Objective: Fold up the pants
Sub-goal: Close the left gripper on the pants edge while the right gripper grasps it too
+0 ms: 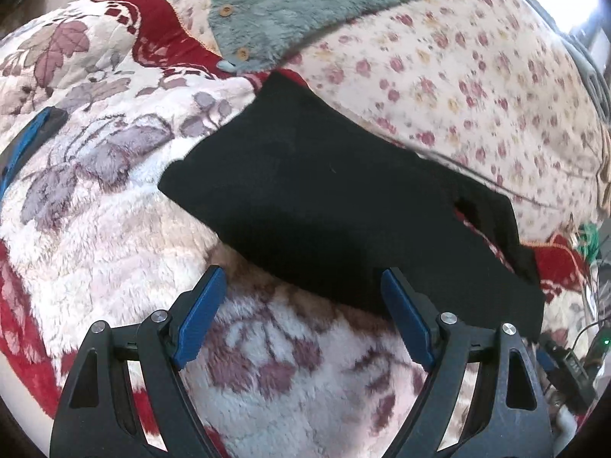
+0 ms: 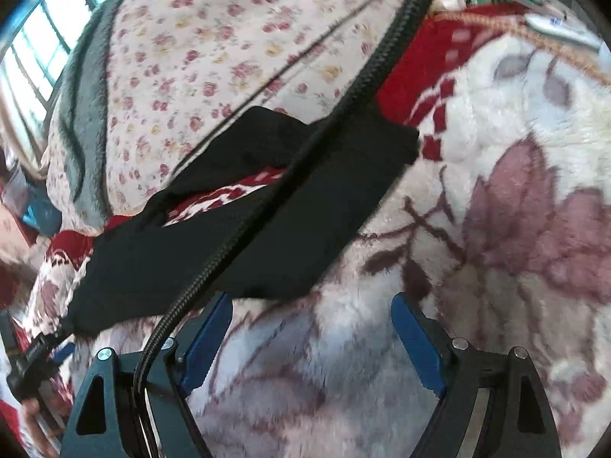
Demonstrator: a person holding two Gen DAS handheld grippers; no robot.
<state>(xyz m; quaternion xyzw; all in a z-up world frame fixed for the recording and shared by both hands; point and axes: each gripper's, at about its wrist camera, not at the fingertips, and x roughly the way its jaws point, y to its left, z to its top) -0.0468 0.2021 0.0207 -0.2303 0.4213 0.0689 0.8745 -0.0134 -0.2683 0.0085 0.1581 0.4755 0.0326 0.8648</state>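
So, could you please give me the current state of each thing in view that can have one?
black pants: lying flat on the floral fleece blanket, partly folded, held by neither gripper.
left gripper: jaws open, empty, at the pants' near edge.
right gripper: jaws open, empty, at the pants' near edge.
grey fleece garment: spread out, two buttons showing.
braided cable: draped across the pants.

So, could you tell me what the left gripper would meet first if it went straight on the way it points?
Probably the near edge of the black pants, lying just ahead of the open left gripper on the fleece blanket; depth is unclear.
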